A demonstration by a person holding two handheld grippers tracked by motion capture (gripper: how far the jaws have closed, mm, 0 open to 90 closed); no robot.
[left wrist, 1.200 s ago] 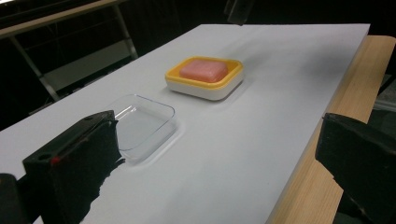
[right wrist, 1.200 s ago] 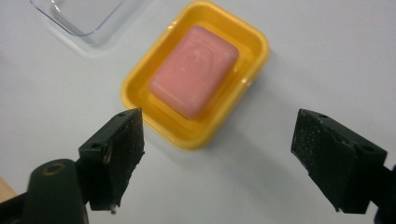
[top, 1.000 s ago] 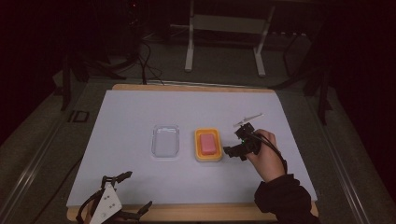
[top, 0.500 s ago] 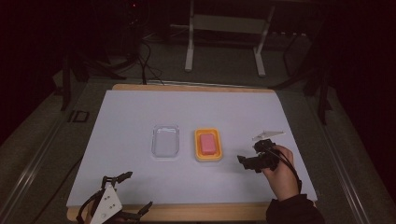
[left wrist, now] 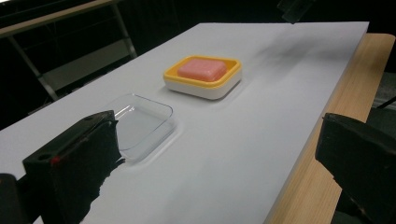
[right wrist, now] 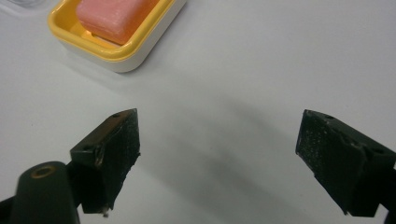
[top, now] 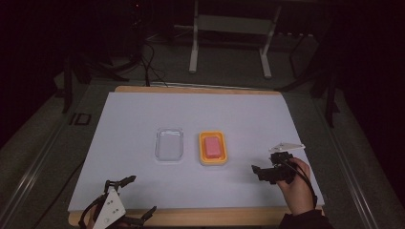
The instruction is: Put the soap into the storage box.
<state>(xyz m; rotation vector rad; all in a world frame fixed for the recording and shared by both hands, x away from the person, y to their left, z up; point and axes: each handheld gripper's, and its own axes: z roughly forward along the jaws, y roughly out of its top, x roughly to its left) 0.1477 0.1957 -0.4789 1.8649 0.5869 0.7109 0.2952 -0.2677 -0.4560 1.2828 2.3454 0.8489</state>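
We saw the pink rectangular bar of soap (top: pixel 213 146) lying in the yellow-and-white plastic soap dish (top: pixel 212 160), and we take that dish as our landmark. The bar's long axis ran away from the person's side of the white table (top: pixel 248 114), the same way as the dish's. Just to the left of the dish, near but apart, stood the clear plastic lid-like tray (top: pixel 169 144), empty.

The right gripper (top: pixel 259 172) sat to the right of the dish and nearer the person's edge, held in the right hand (top: pixel 297 183). Its jaws had just been opening and stood wide apart with nothing between them; bare table lay beneath. From it, the soap lay forward and to the left.

The left gripper (top: pixel 139 199) rested at the near edge, left of the dish, jaws spread wide and empty. We judged the right gripper the nearer to the dish.
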